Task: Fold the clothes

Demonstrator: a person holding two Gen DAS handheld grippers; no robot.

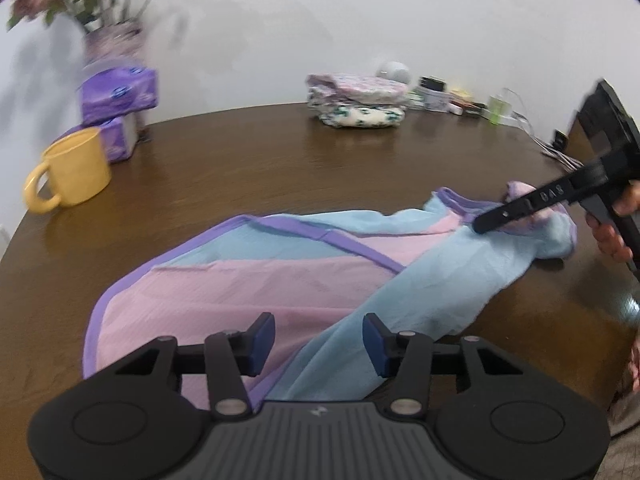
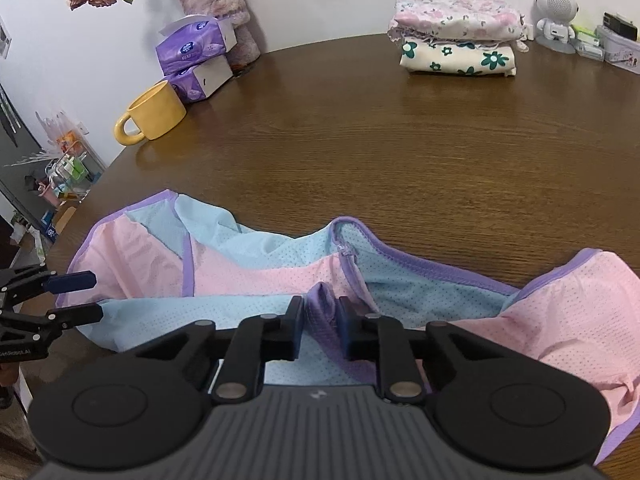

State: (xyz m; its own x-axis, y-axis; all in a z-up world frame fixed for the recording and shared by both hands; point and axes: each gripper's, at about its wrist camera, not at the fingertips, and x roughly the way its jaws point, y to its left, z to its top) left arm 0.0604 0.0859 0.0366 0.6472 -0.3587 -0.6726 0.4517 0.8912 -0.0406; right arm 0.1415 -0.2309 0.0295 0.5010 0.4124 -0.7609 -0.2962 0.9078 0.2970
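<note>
A pink and light-blue mesh garment (image 1: 248, 280) with purple trim lies spread and rumpled across the brown table (image 1: 280, 160). My left gripper (image 1: 319, 340) hovers at its near end. The pads stand apart over a blue sleeve that runs between them without being pinched. In the right wrist view the same left gripper (image 2: 90, 296) shows at the garment's (image 2: 248, 276) left edge, its fingers apart. My right gripper (image 2: 322, 320) is shut on a bunched fold of purple trim. In the left wrist view my right gripper (image 1: 486, 224) grips the garment's far right end, held by a person's hand.
A yellow mug (image 2: 154, 114), purple tissue packs (image 2: 196, 44) and a vase of flowers (image 2: 220, 4) stand at the back left. A stack of folded clothes (image 2: 456, 36), a white figure-shaped device (image 2: 554, 12) and small boxes sit at the back right. The table edge curves at left.
</note>
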